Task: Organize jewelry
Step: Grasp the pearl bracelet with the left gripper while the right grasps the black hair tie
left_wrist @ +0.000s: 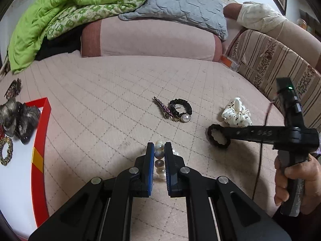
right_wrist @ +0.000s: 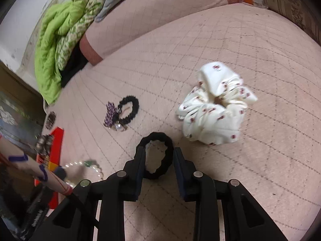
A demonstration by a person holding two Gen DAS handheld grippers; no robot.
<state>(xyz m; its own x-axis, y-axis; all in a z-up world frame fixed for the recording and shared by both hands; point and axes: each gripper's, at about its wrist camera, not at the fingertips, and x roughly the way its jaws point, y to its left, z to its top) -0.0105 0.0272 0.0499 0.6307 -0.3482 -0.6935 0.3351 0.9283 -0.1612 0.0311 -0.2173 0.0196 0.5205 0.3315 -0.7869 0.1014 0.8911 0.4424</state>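
Observation:
My left gripper [left_wrist: 159,145] is shut on a pearl bracelet [left_wrist: 159,154], whose beads sit in a row between the blue pads, low over the quilted pink bedspread [left_wrist: 120,92]. In the right wrist view my right gripper [right_wrist: 158,150] is shut on a black hair tie [right_wrist: 158,135]; both fingers touch its sides as it lies on the bedspread. The left wrist view shows the same tie [left_wrist: 220,146] under that gripper [left_wrist: 215,130]. A white dotted scrunchie [right_wrist: 212,108] lies just beyond it. Further off, a black pearl hair tie [left_wrist: 180,110] lies against a purple clip [left_wrist: 162,107].
A red-rimmed white tray [left_wrist: 41,132] at the left holds a grey scrunchie [left_wrist: 18,118] and a patterned ring [left_wrist: 6,152]. A pink bolster [left_wrist: 150,40], grey pillow [left_wrist: 180,4] and green quilt [left_wrist: 60,10] close the far side. A striped cushion [left_wrist: 280,60] borders the right.

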